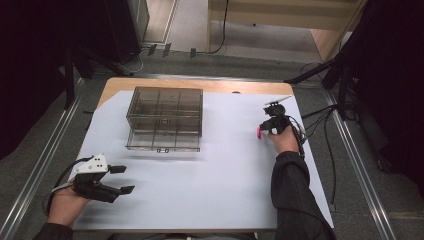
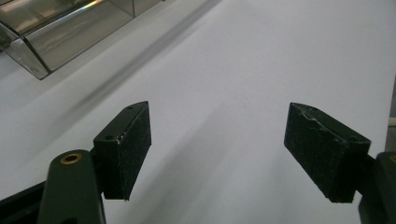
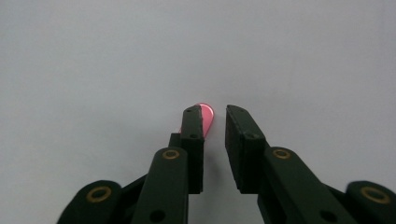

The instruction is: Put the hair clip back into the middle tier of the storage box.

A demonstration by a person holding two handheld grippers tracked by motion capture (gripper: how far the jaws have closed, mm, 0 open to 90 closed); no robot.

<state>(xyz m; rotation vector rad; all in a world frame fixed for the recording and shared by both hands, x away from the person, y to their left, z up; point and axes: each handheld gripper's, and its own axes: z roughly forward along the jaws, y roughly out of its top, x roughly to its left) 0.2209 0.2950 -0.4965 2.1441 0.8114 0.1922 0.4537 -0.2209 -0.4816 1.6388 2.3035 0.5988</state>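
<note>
From above, the left tool (image 1: 119, 179) hovers wide open and empty near the worktop's (image 1: 225, 190) front-left corner. The right tool's (image 3: 215, 119) own view shows narrowly parted jaws around a small pink piece (image 3: 208, 116); whether they grip it, I cannot tell.

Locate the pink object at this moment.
In the high view the pink object sits at the right gripper tips, on the white sheet, right of the clear box; whether it's gripped is unclear.

No legible text, labels, brand marks, numbers or signs in any view. Checked: clear compartment box (image 1: 164, 119), white sheet (image 1: 210, 175), both grippers' bodies. All surfaces unmarked or too small to read.
</note>
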